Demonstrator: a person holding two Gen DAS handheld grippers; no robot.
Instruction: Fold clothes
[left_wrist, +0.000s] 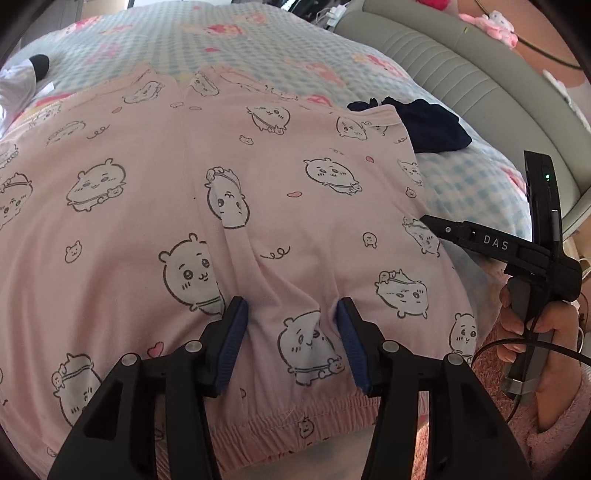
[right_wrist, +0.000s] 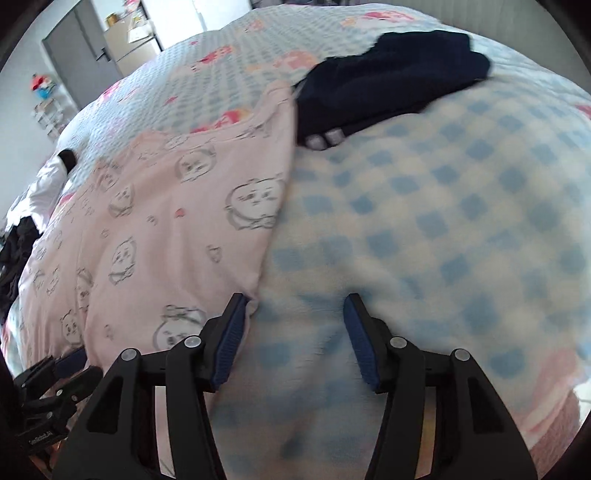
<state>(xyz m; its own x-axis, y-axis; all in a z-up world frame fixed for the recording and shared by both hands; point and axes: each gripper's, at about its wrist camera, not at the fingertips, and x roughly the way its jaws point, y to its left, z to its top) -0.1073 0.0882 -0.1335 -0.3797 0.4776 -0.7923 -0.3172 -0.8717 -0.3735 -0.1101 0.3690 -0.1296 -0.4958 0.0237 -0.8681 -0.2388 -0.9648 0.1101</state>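
Note:
Pink pyjama trousers (left_wrist: 229, 177) printed with white cartoon animals lie spread flat on the bed, their elastic waistband (left_wrist: 280, 424) nearest me. My left gripper (left_wrist: 290, 306) is open, its blue pads pressed on the fabric just above the waistband. In the right wrist view the same trousers (right_wrist: 166, 221) fill the left half. My right gripper (right_wrist: 295, 302) is open over the bedcover, its left pad (right_wrist: 232, 325) at the garment's right edge. The right gripper also shows in the left wrist view (left_wrist: 428, 219) at that edge.
A dark navy garment (left_wrist: 432, 129) lies beyond the trousers' right leg; it also shows in the right wrist view (right_wrist: 388, 74). The blue checked bedcover (right_wrist: 443, 221) lies under everything. A grey padded headboard (left_wrist: 461, 62) runs along the right. White and dark clothes (right_wrist: 33, 206) lie at the far left.

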